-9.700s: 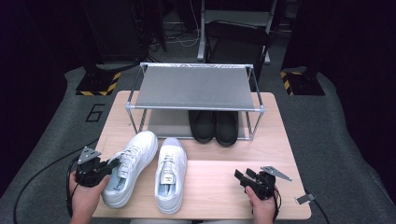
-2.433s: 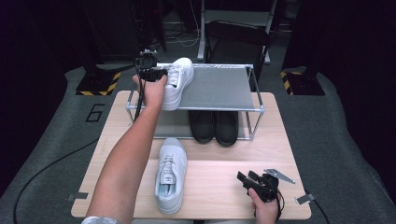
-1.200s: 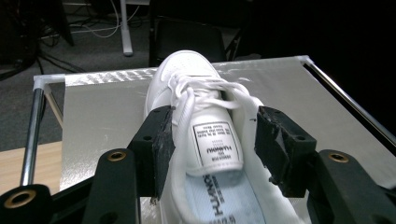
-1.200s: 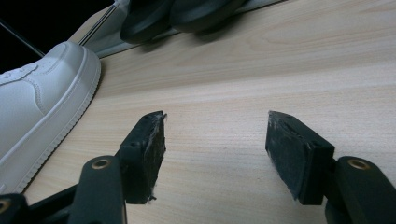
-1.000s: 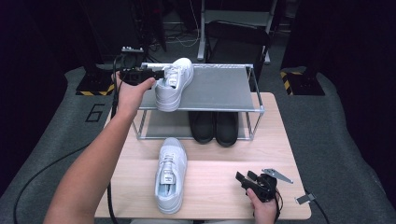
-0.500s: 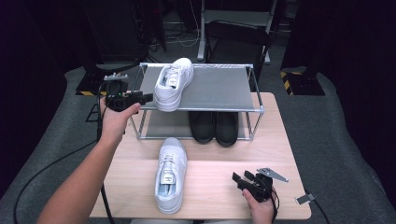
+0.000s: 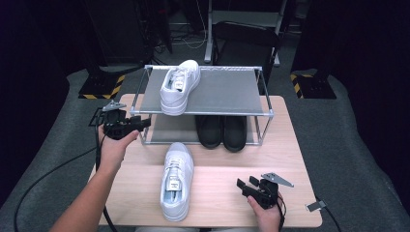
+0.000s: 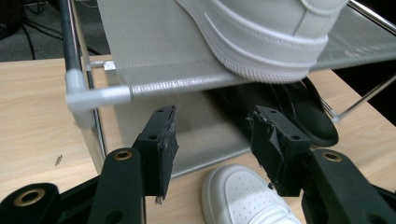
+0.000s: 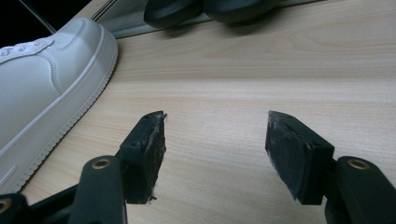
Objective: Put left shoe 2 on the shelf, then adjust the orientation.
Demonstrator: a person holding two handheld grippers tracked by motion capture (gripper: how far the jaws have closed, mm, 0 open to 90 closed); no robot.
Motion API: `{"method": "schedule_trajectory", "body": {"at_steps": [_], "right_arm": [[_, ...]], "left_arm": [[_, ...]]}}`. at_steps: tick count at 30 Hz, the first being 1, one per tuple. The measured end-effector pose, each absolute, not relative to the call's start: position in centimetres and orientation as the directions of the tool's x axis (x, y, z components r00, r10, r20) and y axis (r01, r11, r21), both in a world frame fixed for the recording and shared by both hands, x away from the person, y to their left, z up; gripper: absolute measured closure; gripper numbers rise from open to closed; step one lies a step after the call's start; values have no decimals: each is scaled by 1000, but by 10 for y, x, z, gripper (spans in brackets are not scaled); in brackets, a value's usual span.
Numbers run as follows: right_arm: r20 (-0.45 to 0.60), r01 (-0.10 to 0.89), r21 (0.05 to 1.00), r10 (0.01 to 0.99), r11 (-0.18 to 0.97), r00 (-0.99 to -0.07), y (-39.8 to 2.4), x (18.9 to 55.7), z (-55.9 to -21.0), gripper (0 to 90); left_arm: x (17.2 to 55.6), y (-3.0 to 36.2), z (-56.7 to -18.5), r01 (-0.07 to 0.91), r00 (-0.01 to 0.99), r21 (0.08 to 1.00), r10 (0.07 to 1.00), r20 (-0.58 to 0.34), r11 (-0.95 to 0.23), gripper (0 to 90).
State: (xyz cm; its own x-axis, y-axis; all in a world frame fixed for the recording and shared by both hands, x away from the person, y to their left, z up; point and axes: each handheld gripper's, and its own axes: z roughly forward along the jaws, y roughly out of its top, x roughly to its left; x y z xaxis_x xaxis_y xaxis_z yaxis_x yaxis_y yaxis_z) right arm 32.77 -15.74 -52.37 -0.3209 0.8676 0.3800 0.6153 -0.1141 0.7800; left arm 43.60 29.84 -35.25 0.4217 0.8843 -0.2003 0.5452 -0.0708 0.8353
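High view: wooden bench (image 7: 290, 145) with a two-tier metal shoe rack (image 7: 203, 92) at 12 o'clock. One white sneaker (image 7: 180, 87) sits on the rack's top shelf toward its left end, toe pointing away, heel at the front rail. A pair of black shoes (image 7: 222, 131) sits on the lower tier, toes toward the person. A second white sneaker (image 7: 176, 180) lies on the bench at 6 o'clock of the rack, toe pointing at the rack.

Left tool (image 7: 143, 123) is held at 9 o'clock of the bench, just beside the rack's front-left post, jaws pointing right. In the left gripper view its jaws are parted, nothing between them; beyond them are the rack's front rail, the shelf sneaker's sole (image 8: 261, 42) overhanging the rail, the black shoes (image 8: 299, 116) below, and the bench sneaker's toe (image 8: 243, 196) at the bottom.

Right tool (image 7: 246, 187) rests at 5 o'clock of the bench, well apart from the bench sneaker, jaws pointing left. In the right gripper view its jaws are wide apart and empty over bare wood, with the sneaker's side (image 9: 46, 98) at 10 o'clock and the black shoe toes (image 9: 205, 9) at 12 o'clock.
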Motion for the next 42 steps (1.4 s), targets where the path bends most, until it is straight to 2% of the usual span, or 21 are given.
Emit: {"method": "schedule_trajectory", "body": {"at_steps": [11,16,21,28,31,42], "right_arm": [[354,600,795,871,-89,-339,-150,327,-521,377],[324,581,812,868,-51,-376,-143,327,-516,415],[319,597,802,863,-24,-393,-134,328,-516,416],[293,572,820,850,13,-438,-116,326,-512,435],[305,570,822,837,10,-454,-109,325,-507,431],[312,568,822,799,45,-514,-86,325,-499,444]], "left_arm": [[419,298,-385,558,413,828,882,-228,-47,497],[413,298,-397,557,423,829,877,-229,-53,496],[407,300,-410,566,416,823,878,-235,-48,498],[399,301,-433,593,414,804,877,-245,-55,497],[396,301,-440,591,416,803,881,-225,-74,496],[387,309,-463,609,383,793,882,-274,-18,463]]}}
